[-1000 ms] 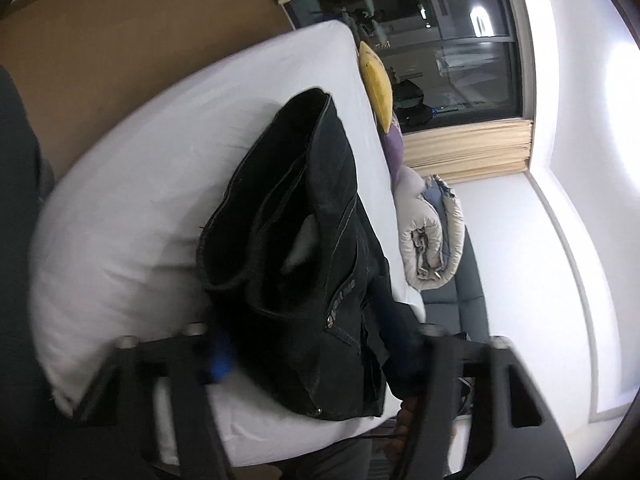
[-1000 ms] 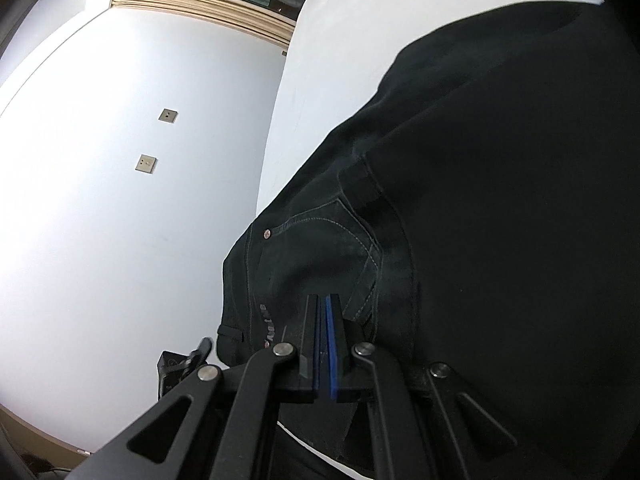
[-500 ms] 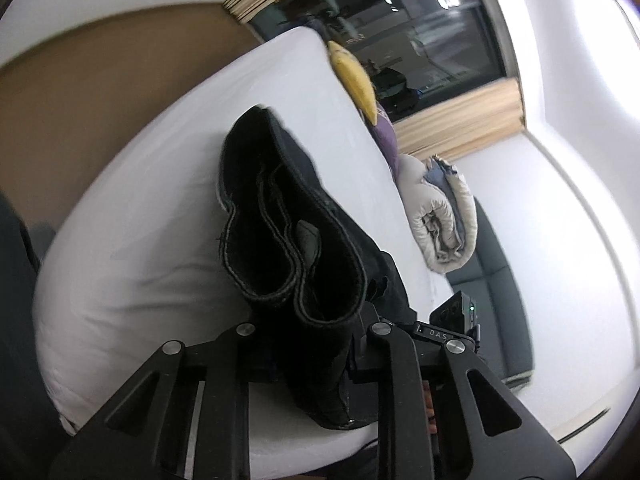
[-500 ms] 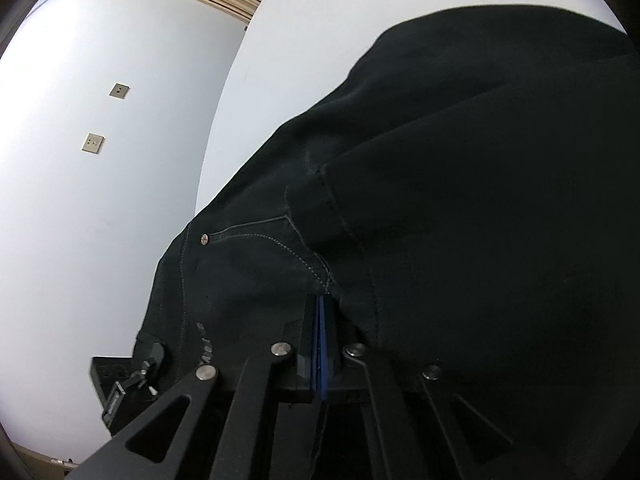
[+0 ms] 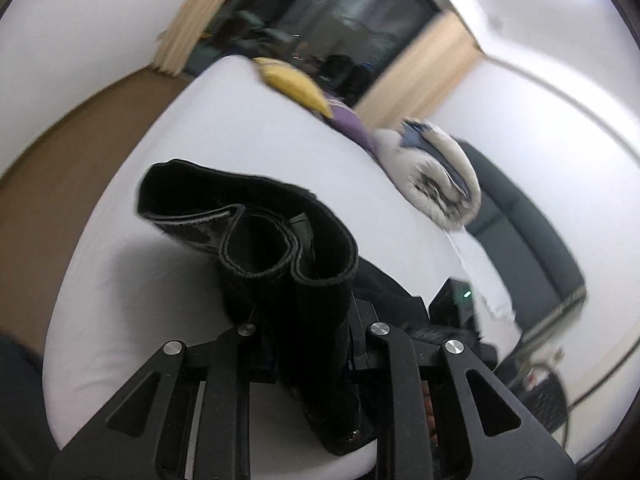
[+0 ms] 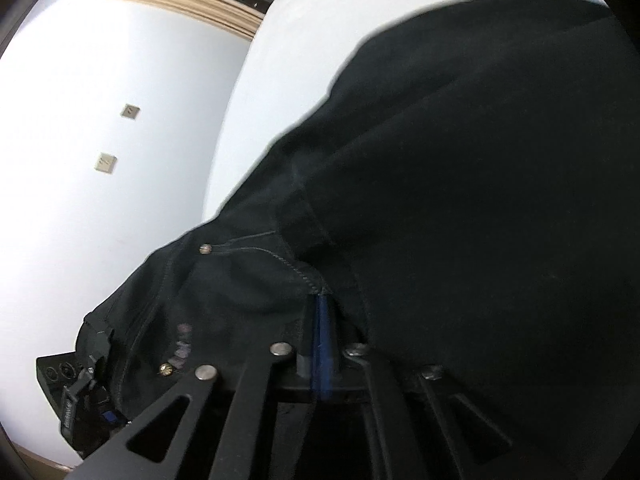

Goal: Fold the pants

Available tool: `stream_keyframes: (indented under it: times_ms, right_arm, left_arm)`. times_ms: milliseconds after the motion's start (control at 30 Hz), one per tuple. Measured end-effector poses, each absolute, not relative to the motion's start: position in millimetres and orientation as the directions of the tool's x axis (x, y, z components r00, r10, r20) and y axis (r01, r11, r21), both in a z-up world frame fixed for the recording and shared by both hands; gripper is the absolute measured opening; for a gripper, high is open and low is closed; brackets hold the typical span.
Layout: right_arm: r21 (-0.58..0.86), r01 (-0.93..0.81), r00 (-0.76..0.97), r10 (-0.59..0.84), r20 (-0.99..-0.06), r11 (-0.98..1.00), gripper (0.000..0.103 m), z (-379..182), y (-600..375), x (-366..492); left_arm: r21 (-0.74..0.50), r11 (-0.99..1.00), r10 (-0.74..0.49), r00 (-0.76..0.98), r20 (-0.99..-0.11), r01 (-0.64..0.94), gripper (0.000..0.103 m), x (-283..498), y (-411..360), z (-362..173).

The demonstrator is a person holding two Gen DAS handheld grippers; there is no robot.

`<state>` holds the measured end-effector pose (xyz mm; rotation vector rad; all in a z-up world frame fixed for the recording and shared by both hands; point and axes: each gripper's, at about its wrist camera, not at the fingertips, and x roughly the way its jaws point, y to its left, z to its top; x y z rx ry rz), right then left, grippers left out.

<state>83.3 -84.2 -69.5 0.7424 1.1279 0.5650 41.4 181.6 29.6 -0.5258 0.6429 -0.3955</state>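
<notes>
Left tool [image 5: 312,344] pinches black pants [image 5: 256,240] (right tool [image 6: 320,340] too).

You have bare bed [image 5: 208,148] left of the pants [image 5: 280,248]; on the right, a rolled duvet [image 5: 436,176] and pillows [image 5: 296,84] crowd the edge.

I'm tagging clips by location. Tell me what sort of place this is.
Probably a bedroom: a white bed carries the black pants, pillows and a rolled duvet lie at its far edge, and a dark window with curtains is behind.
</notes>
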Motion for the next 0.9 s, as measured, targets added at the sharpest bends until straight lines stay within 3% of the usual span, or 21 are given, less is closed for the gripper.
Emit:
stream_keyframes:
  times_ms: [33, 67, 133, 200, 333, 433, 733, 800, 867, 900]
  right_arm:
    - [0.792, -0.047, 0.356, 0.751, -0.556, 0.608, 0.047, -62.4, -91.3, 79.6]
    - [0.817, -0.058, 0.383, 0.768, -0.513, 0.574, 0.070, -55.3, -100.9, 75.7]
    - [0.863, -0.077, 0.437, 0.795, -0.421, 0.499, 0.079, -41.4, -129.0, 68.7]
    - [0.887, -0.074, 0.465, 0.803, -0.374, 0.456, 0.081, -36.7, -159.0, 65.8]
    - [0.909, -0.042, 0.476, 0.808, -0.346, 0.414, 0.093, -41.5, -203.3, 60.1]
    - [0.912, -0.033, 0.463, 0.814, -0.349, 0.410, 0.098, -47.1, -221.6, 60.0]
    - [0.866, -0.078, 0.362, 0.823, -0.438, 0.495, 0.096, -45.7, -179.9, 72.6]
    - [0.859, -0.079, 0.339, 0.824, -0.455, 0.506, 0.083, -49.9, -169.7, 78.4]
    - [0.849, -0.071, 0.319, 0.819, -0.477, 0.523, 0.055, -53.0, -162.7, 82.6]
    - [0.843, -0.073, 0.311, 0.815, -0.489, 0.534, 0.047, -53.2, -159.9, 83.2]
  left_arm:
    - [-0.527, 0.819, -0.502, 0.729, -0.465, 0.228, 0.019, 45.5, 162.1, 40.1]
    - [-0.483, 0.834, -0.507, 0.717, -0.478, 0.268, 0.019, 49.1, 142.1, 46.7]
    - [-0.365, 0.856, -0.514, 0.674, -0.530, 0.366, 0.020, 59.2, 85.6, 54.0]
    - [-0.242, 0.854, -0.503, 0.612, -0.610, 0.461, 0.020, 66.7, 21.6, 44.0]
    - [-0.067, 0.829, -0.436, 0.566, -0.700, 0.556, 0.020, 58.3, -55.1, 5.3]
    - [-0.031, 0.814, -0.404, 0.528, -0.748, 0.579, 0.020, 52.0, -75.3, -23.1]
    - [0.053, 0.795, -0.384, 0.569, -0.727, 0.605, 0.020, 28.3, -98.1, -22.8]
    - [0.064, 0.787, -0.390, 0.575, -0.719, 0.614, 0.020, 17.5, -89.9, -23.1]
    - [0.070, 0.779, -0.394, 0.573, -0.719, 0.623, 0.020, 11.6, -97.9, -24.0]
    - [0.067, 0.777, -0.397, 0.569, -0.720, 0.626, 0.020, 9.9, -97.6, -24.8]
